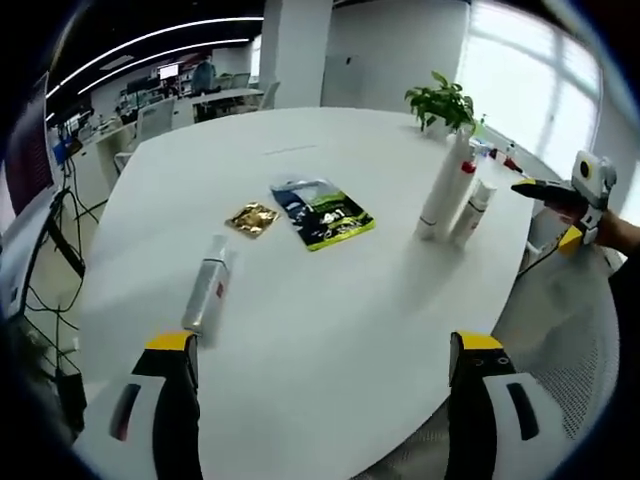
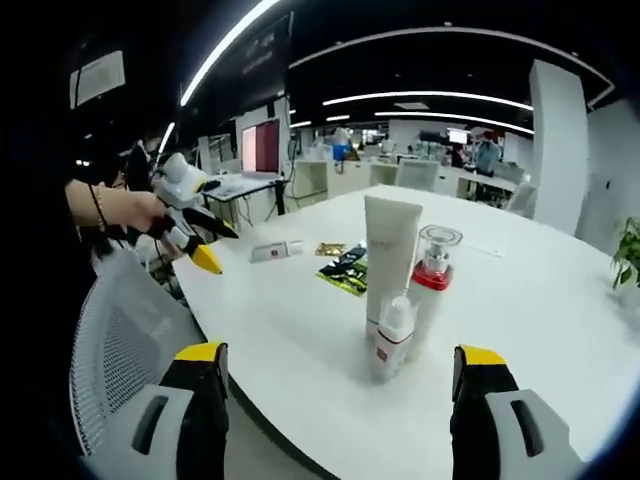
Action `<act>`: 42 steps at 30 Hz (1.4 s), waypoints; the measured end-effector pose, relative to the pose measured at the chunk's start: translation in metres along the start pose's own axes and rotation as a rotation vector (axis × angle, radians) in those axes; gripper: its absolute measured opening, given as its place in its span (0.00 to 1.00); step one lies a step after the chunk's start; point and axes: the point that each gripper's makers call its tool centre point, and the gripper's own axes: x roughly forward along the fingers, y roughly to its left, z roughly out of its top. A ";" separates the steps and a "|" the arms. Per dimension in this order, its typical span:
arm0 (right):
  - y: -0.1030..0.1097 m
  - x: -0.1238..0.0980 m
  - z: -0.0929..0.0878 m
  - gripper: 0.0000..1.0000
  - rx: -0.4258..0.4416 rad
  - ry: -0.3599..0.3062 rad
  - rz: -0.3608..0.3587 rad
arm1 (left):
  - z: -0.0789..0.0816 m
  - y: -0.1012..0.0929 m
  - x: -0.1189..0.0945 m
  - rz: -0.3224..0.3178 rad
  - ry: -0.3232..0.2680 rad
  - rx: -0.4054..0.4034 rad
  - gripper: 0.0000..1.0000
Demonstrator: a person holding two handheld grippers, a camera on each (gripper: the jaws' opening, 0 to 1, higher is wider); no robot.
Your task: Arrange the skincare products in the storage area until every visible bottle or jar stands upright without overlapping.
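Note:
A white bottle with a red label [image 1: 205, 295] lies on its side on the white table [image 1: 330, 310], just beyond my left gripper [image 1: 325, 352], whose jaws stand open and empty. At the table's right side three products stand upright close together: a tall white tube [image 1: 443, 185], a clear-capped bottle with a red collar [image 1: 467, 168] and a small white bottle [image 1: 472, 212]. In the right gripper view the tube [image 2: 391, 255], the red-collared bottle [image 2: 433, 275] and the small bottle [image 2: 393, 340] stand right ahead of my open right gripper [image 2: 340, 358]. The lying bottle [image 2: 277, 250] is far left.
A gold sachet [image 1: 252, 218] and a green-blue packet [image 1: 322, 213] lie flat mid-table. A potted plant [image 1: 443, 100] stands at the far edge. A mesh chair [image 2: 120, 340] sits at the table's near edge. A hand holds the left gripper [image 2: 212, 243] over there.

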 end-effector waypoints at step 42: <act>-0.024 -0.002 -0.007 0.95 0.126 -0.007 -0.089 | 0.004 0.095 0.059 0.037 0.270 0.051 0.69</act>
